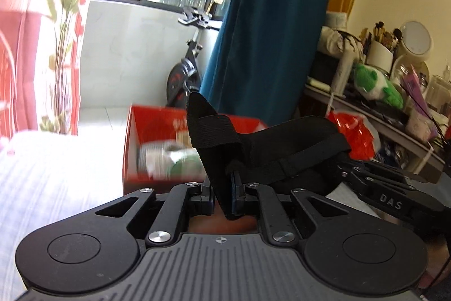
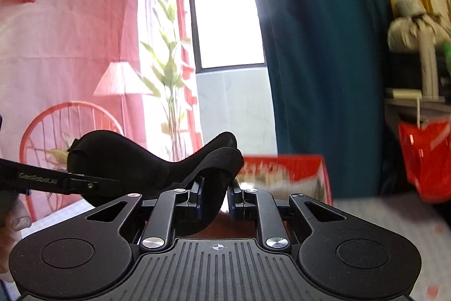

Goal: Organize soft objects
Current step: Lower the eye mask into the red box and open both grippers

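The mask [image 1: 267,148], a black padded eye mask with an elastic strap [image 1: 298,160], hangs in the air, stretched between the two grippers above the pale bed cover [image 1: 56,174]. Its long axis runs roughly sideways from one gripper to the other, sagging in the middle like a saddle. In the left wrist view one end stands up in a point, while the body sweeps off to the right toward the other tool.

The left gripper [image 1: 225,192] points slightly downward, its jaws narrowed tight on one end of the mask, the fabric pinched between the blue pads [image 1: 234,188]. The right gripper [image 2: 214,195] lies closer to level; its jaws are also nearly closed, clamping the mask's other end and a loop of strap. Each tool shows in the other's view as a black bar reaching in from the side.

Beyond the mask sits a red box [image 1: 135,143], open, with blurred pale and green things inside. A teal curtain [image 1: 276,19] hangs behind it.
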`<state>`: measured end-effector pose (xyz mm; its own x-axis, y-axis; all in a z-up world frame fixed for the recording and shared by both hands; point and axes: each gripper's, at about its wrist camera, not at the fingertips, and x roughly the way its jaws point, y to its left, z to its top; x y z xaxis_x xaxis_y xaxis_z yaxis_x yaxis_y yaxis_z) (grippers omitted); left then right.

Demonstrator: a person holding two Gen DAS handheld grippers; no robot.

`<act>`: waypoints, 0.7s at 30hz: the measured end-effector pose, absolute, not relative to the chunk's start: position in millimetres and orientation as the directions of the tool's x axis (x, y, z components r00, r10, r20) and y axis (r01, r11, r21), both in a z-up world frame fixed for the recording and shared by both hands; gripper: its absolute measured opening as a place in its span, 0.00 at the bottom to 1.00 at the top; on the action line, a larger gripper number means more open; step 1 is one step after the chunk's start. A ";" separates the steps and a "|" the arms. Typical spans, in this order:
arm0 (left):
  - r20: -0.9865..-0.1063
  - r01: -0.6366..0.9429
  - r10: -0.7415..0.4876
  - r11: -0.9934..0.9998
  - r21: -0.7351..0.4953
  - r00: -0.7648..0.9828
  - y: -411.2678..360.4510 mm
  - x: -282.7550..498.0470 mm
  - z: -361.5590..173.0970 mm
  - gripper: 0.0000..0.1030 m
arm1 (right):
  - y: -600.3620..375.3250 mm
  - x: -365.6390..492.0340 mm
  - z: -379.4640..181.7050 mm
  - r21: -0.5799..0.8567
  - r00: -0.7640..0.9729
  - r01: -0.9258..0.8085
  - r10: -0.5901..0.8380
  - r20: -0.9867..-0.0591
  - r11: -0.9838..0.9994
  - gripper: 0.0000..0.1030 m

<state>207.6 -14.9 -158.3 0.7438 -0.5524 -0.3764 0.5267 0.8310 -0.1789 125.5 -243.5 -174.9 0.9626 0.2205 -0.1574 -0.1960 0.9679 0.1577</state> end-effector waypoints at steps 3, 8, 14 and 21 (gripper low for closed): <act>-0.379 0.517 -0.541 0.838 -0.173 0.751 -24.6 228.7 -148.7 0.12 | -248.3 146.4 -163.3 0.121 0.967 -0.192 0.209 -0.147 0.974 0.15; -0.417 0.502 -0.509 0.854 -0.137 0.753 -44.4 261.4 -146.7 0.16 | -256.3 182.6 -159.8 0.103 0.969 -0.169 0.185 -0.165 0.980 0.15; -0.468 0.449 -0.470 0.879 -0.163 0.749 -56.4 292.8 -166.2 0.20 | -261.4 225.0 -179.8 0.116 0.955 -0.130 0.156 -0.251 0.985 0.15; -0.509 0.386 -0.361 0.921 -0.061 0.781 -63.0 302.4 -178.9 0.60 | -265.3 251.6 -209.3 0.136 0.928 -0.057 0.103 -0.359 0.989 0.26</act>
